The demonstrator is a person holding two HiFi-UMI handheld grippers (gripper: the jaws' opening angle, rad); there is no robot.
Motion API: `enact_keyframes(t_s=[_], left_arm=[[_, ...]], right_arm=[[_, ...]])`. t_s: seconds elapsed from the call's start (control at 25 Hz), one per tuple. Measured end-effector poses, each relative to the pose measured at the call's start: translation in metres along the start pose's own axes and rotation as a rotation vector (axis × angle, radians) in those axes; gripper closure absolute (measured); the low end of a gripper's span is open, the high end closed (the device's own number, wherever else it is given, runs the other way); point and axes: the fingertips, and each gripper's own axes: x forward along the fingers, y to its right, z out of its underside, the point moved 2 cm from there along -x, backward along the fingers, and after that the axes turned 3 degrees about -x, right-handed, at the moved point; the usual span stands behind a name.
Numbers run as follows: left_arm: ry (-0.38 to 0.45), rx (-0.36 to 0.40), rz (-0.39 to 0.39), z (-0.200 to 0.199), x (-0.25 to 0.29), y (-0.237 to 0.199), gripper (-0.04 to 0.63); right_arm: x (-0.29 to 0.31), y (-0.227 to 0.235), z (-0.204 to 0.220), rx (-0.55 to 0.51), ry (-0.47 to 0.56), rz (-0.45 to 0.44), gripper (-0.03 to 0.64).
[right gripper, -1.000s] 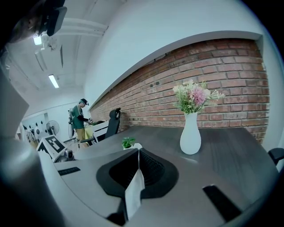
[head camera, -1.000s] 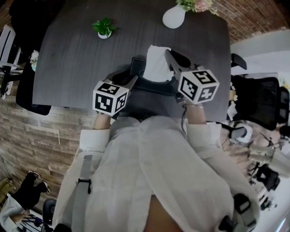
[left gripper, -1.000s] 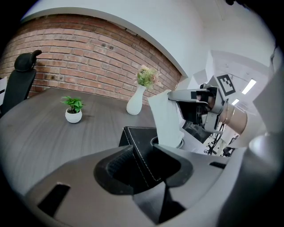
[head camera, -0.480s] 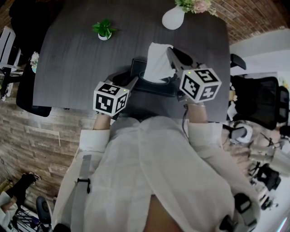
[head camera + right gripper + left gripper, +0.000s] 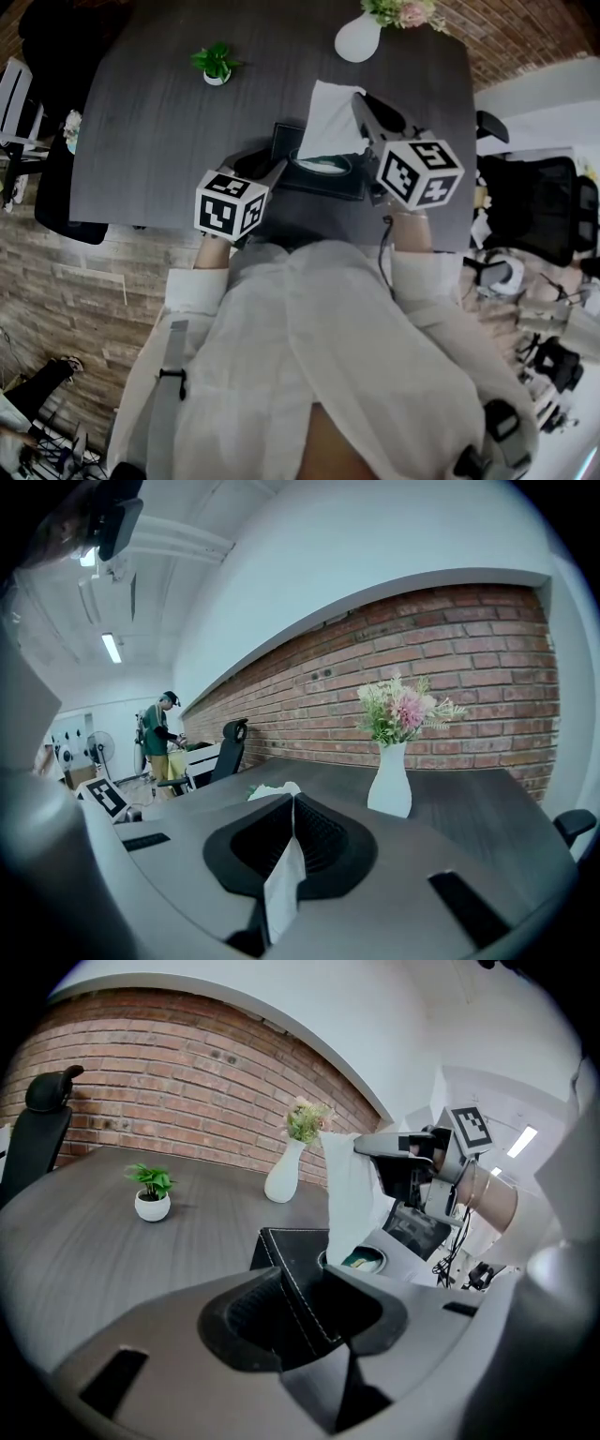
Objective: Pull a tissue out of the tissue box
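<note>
Right gripper (image 5: 286, 803): pads pressed together, pinching the white tissue (image 5: 279, 888), with a strip hanging out at 6 o'clock. Left gripper (image 5: 305, 1312): jaws clamped on the near corner of the black tissue box (image 5: 286, 1255).

Versus a second ago, the tissue is drawn higher toward 12 o'clock in the head view, and the right gripper has gone up with it. Left gripper and box haven't moved.

Only the left gripper view shows the tissue's lower end at the box's opening. Only the head view shows the box near the dark table's (image 5: 141, 122) front edge, with the potted plant (image 5: 215, 60) at 10 o'clock and the vase (image 5: 359, 37) at 1 o'clock.
</note>
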Motion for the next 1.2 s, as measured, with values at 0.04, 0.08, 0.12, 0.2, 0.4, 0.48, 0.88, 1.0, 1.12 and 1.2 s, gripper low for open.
enact_keyframes(t_s=[0.04,0.08,0.12,0.2,0.4,0.48,0.88,1.0,1.12,1.2], left_arm=[[0.002,0.0,-0.001,0.0,0.0,0.0,0.459],[0.005,-0.001,-0.002,0.001,-0.001,0.0,0.459],[0.007,-0.001,-0.004,0.001,-0.001,-0.001,0.459],[0.008,-0.002,-0.005,0.002,-0.001,-0.001,0.459],[0.002,-0.01,0.001,0.0,0.0,-0.001,0.459],[-0.001,-0.011,0.008,-0.001,-0.001,-0.001,0.459],[-0.004,0.039,0.007,-0.015,-0.005,0.0,0.459],[0.033,0.082,0.014,-0.03,-0.011,0.006,0.459],[0.086,0.11,0.036,-0.048,-0.017,0.013,0.46],[0.127,0.12,0.054,-0.059,-0.023,0.018,0.46]], right_arm=[[-0.001,0.001,-0.001,-0.003,0.005,0.008,0.609],[-0.002,0.001,-0.003,-0.005,0.01,0.014,0.609],[-0.003,0.001,-0.004,-0.006,0.014,0.018,0.609],[-0.005,0.001,-0.007,-0.007,0.025,0.025,0.609],[-0.012,-0.002,-0.017,-0.002,0.063,0.027,0.609],[-0.015,-0.003,-0.021,0.001,0.077,0.03,0.609],[-0.03,-0.008,-0.027,0.036,0.144,0.029,0.609],[-0.034,-0.01,-0.027,0.057,0.145,0.013,0.609],[-0.04,-0.009,-0.03,0.081,0.162,0.008,0.609],[-0.046,-0.009,-0.033,0.092,0.179,0.01,0.609]])
